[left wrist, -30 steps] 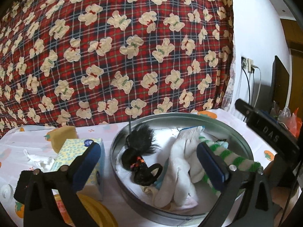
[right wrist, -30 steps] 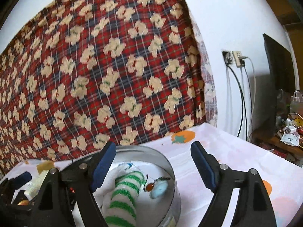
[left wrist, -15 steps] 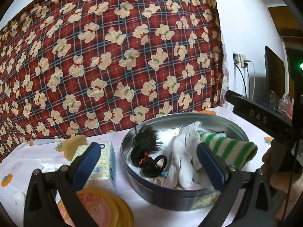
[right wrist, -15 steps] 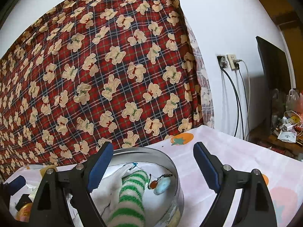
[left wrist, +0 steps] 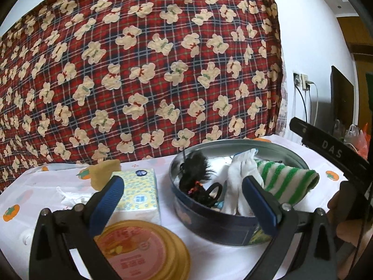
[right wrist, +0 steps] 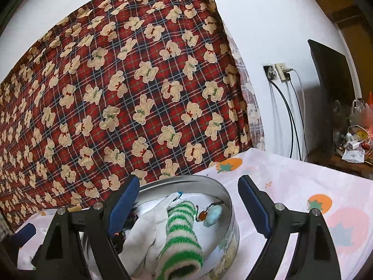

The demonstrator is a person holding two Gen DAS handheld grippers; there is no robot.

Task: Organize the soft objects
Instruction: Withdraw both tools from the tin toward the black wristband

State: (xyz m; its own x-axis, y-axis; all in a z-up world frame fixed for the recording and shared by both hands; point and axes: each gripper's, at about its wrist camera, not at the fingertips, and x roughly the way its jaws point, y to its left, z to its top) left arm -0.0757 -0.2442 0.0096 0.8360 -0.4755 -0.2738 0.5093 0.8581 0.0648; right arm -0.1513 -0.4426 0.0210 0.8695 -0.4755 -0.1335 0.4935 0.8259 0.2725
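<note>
On the fruit-print cloth: a round metal tin [left wrist: 223, 231] stands open, and every place below is given from it.
Green-and-white striped sock [left wrist: 289, 182]: inside the tin on the side toward the right gripper, its open cuff leaning on the rim; in the right wrist view [right wrist: 181, 235] the cuff mouth faces the camera.
White glove [left wrist: 242, 175]: inside the tin, touching the sock, its fingers pointing to the far wall of the tin.
Black fuzzy hair ties [left wrist: 198, 182]: inside the tin, on the side away from the sock, against the near wall.
Small blue charm [right wrist: 213, 217]: on the tin's floor by the far wall, beside the sock.
Tissue pack [left wrist: 139, 193]: outside the tin, just beside it on the left gripper's side.
Yellow sponge [left wrist: 103, 172]: beyond the tissue pack, farther from the tin.
Tin lid [left wrist: 139, 252]: flat on the cloth, near the tin, in front of the tissue pack.
Plaid bear-print blanket [left wrist: 139, 70]: hangs behind the tin.
Left gripper [left wrist: 181, 200]: before the tin's near side, jaws spread wide, nothing between the pads.
Right gripper [right wrist: 188, 205]: above the tin's edge, jaws spread wide and empty; the sock lies below them, untouched.
Hand [left wrist: 345, 212]: at the right of the tin, on the right gripper's handle.
</note>
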